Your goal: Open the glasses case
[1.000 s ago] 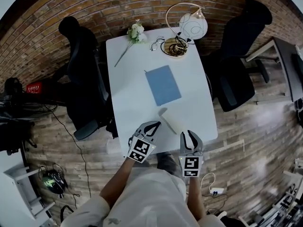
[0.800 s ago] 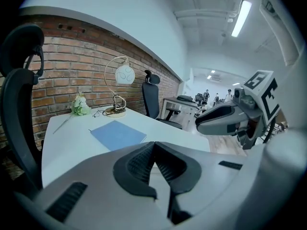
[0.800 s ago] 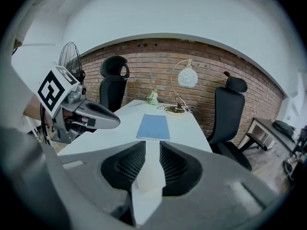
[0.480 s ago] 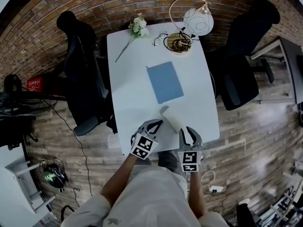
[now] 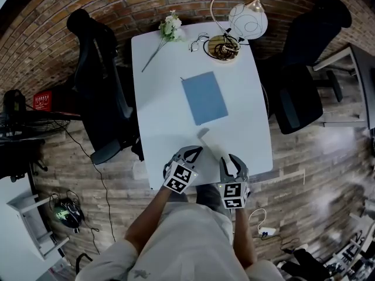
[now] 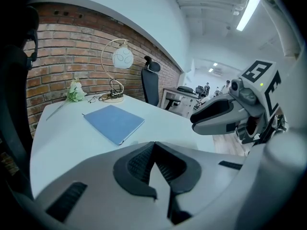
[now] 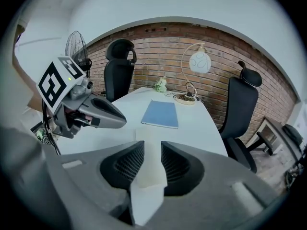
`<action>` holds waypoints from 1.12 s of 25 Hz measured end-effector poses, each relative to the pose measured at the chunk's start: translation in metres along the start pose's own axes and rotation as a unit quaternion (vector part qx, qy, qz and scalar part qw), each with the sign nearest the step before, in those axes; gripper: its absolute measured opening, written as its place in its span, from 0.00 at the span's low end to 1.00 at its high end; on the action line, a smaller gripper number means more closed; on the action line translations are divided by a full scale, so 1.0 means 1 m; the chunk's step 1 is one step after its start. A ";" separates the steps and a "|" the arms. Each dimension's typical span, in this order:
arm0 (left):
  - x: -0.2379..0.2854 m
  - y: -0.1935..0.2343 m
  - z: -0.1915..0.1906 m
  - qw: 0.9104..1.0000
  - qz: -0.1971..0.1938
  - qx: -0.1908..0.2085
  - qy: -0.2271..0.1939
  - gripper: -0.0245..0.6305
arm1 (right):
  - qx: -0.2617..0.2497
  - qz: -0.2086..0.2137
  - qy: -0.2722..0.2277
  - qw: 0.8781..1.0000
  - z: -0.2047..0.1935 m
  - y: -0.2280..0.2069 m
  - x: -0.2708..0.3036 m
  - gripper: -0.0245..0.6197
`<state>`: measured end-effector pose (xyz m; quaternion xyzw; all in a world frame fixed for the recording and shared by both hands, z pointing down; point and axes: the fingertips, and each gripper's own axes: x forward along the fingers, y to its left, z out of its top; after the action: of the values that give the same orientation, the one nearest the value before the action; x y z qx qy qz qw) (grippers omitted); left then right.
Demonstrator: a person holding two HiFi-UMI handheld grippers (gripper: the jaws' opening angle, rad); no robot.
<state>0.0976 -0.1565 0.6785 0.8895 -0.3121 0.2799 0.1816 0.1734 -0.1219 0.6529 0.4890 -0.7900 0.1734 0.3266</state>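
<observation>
Two marker cubes [image 5: 179, 179], one riding on each of my grippers, are showing black-and-white square patterns, the only print I am making out. My right gripper [image 7: 152, 144] is clasping the pale oblong glasses case [image 7: 148, 169] by its long sides; its jaws are opening, with the case filling the gap between the pads. My left gripper [image 6: 154, 144] is hanging just beside it, tips pressed together. The case is sitting at the near end of the white rectangular table [image 5: 161, 116]. Beyond it, a flat blue notebook [image 5: 204, 97] is lying mid-table. At the far end are resting a white flower sprig [image 5: 169, 27], thin-framed spectacles [image 5: 196, 41] and a gold-based lamp with a white globe [image 5: 249, 21]. Black office chairs [image 5: 96, 63] are flanking the table on both sides.
</observation>
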 end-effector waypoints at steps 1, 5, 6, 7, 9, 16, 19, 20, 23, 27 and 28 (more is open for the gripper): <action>0.001 0.000 -0.001 1.000 0.000 -0.001 0.002 0.04 | -0.002 0.002 0.003 1.000 -0.001 0.001 0.002 0.19; 0.007 -0.002 -0.004 1.000 0.001 0.000 0.005 0.04 | -0.010 0.020 0.016 1.000 -0.007 0.005 0.009 0.25; 0.008 -0.002 -0.006 1.000 0.002 -0.002 0.006 0.04 | -0.013 0.025 0.020 0.999 -0.009 0.007 0.011 0.26; 0.009 -0.002 -0.008 1.000 0.003 -0.004 0.009 0.04 | -0.016 0.029 0.023 0.999 -0.012 0.008 0.013 0.28; 0.012 -0.001 -0.012 1.000 0.005 -0.009 0.015 0.04 | -0.025 0.033 0.029 0.999 -0.015 0.010 0.018 0.30; 0.020 0.000 -0.019 1.000 0.008 -0.015 0.023 0.04 | -0.054 0.048 0.054 0.996 -0.026 0.012 0.035 0.41; 0.023 0.000 -0.021 0.999 0.008 -0.016 0.027 0.04 | -0.062 0.052 0.064 0.995 -0.031 0.012 0.041 0.43; 0.025 0.000 -0.022 0.999 0.008 -0.017 0.028 0.04 | -0.065 0.052 0.068 0.994 -0.033 0.012 0.043 0.44; 0.029 0.000 -0.025 0.999 0.008 -0.019 0.034 0.04 | -0.072 0.054 0.077 0.993 -0.039 0.012 0.049 0.46; 0.033 -0.001 -0.027 0.999 0.006 -0.018 0.038 0.04 | -0.082 0.054 0.086 0.991 -0.045 0.012 0.057 0.50; 0.034 -0.001 -0.027 0.999 0.006 -0.018 0.039 0.04 | -0.085 0.054 0.087 0.991 -0.045 0.012 0.059 0.51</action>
<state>0.1096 -0.1580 0.7207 0.8728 -0.3151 0.3093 0.2079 0.1600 -0.1281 0.7265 0.3989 -0.7960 0.1651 0.4243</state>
